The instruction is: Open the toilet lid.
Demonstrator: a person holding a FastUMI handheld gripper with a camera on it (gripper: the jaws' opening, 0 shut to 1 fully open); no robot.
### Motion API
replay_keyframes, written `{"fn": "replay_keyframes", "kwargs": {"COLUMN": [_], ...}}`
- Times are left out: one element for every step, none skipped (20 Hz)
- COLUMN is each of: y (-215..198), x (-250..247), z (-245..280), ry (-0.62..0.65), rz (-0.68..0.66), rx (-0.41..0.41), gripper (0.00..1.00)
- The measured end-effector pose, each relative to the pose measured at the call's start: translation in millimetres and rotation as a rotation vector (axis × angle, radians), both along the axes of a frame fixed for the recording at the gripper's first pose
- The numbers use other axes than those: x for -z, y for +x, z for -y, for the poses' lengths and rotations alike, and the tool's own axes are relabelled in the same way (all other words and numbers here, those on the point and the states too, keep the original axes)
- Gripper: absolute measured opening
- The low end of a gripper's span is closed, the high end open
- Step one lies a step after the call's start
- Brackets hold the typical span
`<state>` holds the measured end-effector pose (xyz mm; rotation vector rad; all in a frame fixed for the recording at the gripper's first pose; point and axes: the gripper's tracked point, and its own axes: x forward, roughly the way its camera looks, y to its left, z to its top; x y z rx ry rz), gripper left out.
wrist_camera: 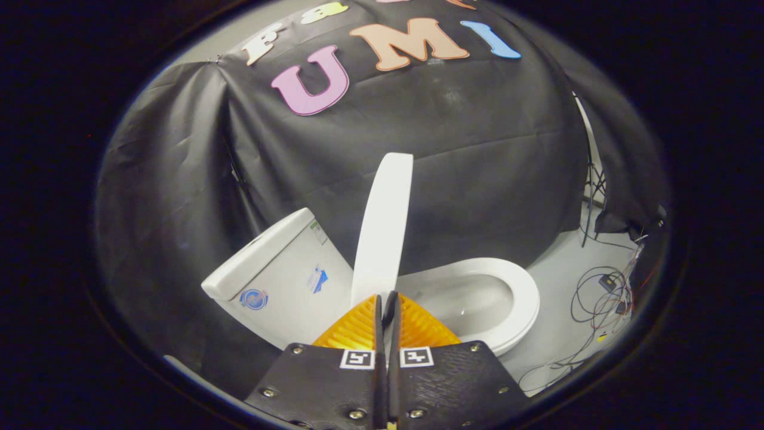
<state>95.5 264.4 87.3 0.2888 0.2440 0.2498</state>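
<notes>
A white toilet stands ahead of me against the black cloth wall. Its lid [385,227] is raised nearly upright, seen edge-on, rising just beyond my fingertips. To the right of the lid lie the open seat ring [525,298] and the bowl [471,301]. The white cistern [280,280] sits left of the lid. My gripper [385,298] has its orange fingers [358,328] pressed together just below the lid's lower end. Nothing is between them. I cannot tell whether the tips touch the lid.
Loose cables [603,298] and a small black box lie on the grey floor [561,346] right of the toilet. A stand's thin legs [594,197] rise at the cloth's right edge. The black cloth wall [465,167] hangs close behind the toilet.
</notes>
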Motion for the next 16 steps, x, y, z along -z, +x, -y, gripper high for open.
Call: {"fn": "replay_keyframes", "kwargs": {"y": [0,-1,-1,-2,-2,-3,-4,-5,-6,-6,-6,-8,-6,-8,-10,-9], "x": [-3,-4,-5,-8,-10,-11,-12,-13,-14,-16,-17,-20,-20,-21,-22,-24], "z": [-3,-6,-10,-13,-17,-21,-24,-28,-32,-36,-38,-39,-43,-48,-51,-54], "ry": [-0.007,-0.015,-0.025,-0.033,-0.045,-0.055,-0.063,-0.058,-0.056,-0.051,-0.058,-0.060,-0.063,-0.063,-0.064,-0.067], "rz": [0.006,0.012,0.017,0.023,0.030,0.038,0.044,0.045,0.050,0.056,0.060,0.066,0.069,0.074,0.077,0.082], "rx": [-0.004,-0.006,-0.008,-0.009,-0.013,-0.016,-0.016,-0.016,-0.021,-0.023,-0.024,-0.024,-0.028,-0.032,-0.036,-0.038], "gripper": [0.01,0.01,0.01,0.01,0.01,0.01,0.01,0.01,0.01,0.01,0.01,0.01,0.01,0.02,0.02,0.02]}}
